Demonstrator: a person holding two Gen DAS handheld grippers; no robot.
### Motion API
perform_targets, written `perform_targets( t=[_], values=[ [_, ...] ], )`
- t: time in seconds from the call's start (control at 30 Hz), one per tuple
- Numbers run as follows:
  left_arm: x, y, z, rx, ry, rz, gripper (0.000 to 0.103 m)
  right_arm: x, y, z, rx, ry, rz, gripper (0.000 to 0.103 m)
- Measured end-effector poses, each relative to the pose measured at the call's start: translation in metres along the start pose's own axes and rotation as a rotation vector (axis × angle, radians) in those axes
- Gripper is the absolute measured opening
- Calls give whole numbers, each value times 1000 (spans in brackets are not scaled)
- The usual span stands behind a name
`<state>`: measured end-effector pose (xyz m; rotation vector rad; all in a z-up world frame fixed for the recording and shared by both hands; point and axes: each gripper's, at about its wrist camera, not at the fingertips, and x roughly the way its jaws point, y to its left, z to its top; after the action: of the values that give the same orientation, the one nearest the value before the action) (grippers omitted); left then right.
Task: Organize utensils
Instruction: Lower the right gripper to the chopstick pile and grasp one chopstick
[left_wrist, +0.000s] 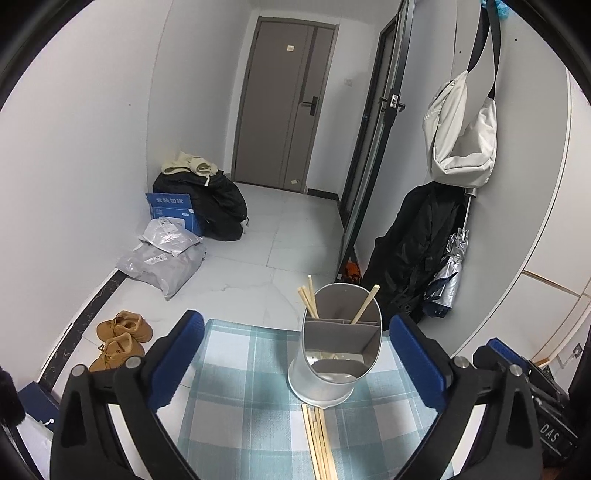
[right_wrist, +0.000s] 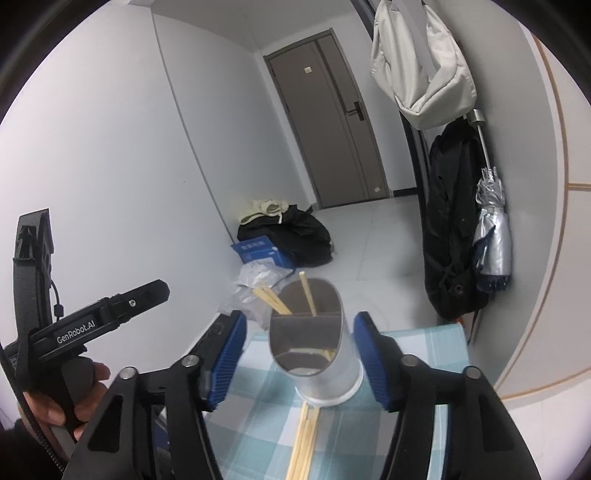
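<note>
At upper right hangs a white bag (left_wrist: 460, 136). Lower centre, loose chopsticks (left_wrist: 319, 441) lie by the metal holder (left_wrist: 338, 350) (some already inside), between the spread left gripper (left_wrist: 295, 363) and right gripper (right_wrist: 300, 360), both empty.

Checked tablecloth (left_wrist: 229, 387) carries utensil holder (left_wrist: 334, 354), loose chopsticks (left_wrist: 319, 439), perhaps five.
</note>
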<state>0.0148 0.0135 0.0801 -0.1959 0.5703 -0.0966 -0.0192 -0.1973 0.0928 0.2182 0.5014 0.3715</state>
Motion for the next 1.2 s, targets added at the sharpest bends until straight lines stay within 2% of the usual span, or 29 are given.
perform_targets(
  t=[0.23,0.47,0.77,0.9,1.2],
  values=[
    [-5,4,-21,-7,1,-2,102,-3,2,-24,-5,12,-6,70],
    [-4,9,-41,-4,-26,19,102,5,1,-48,-27,45,-50,74],
    [33,23,-73,-46,61,46,102,25,-8,-76,-32,153,-75,75],
    [45,29,-80,-59,97,31,102,39,-11,-88,-41,213,-80,75],
    [70,51,-87,-105,194,44,102,86,-18,-116,-45,394,-142,75]
  ],
)
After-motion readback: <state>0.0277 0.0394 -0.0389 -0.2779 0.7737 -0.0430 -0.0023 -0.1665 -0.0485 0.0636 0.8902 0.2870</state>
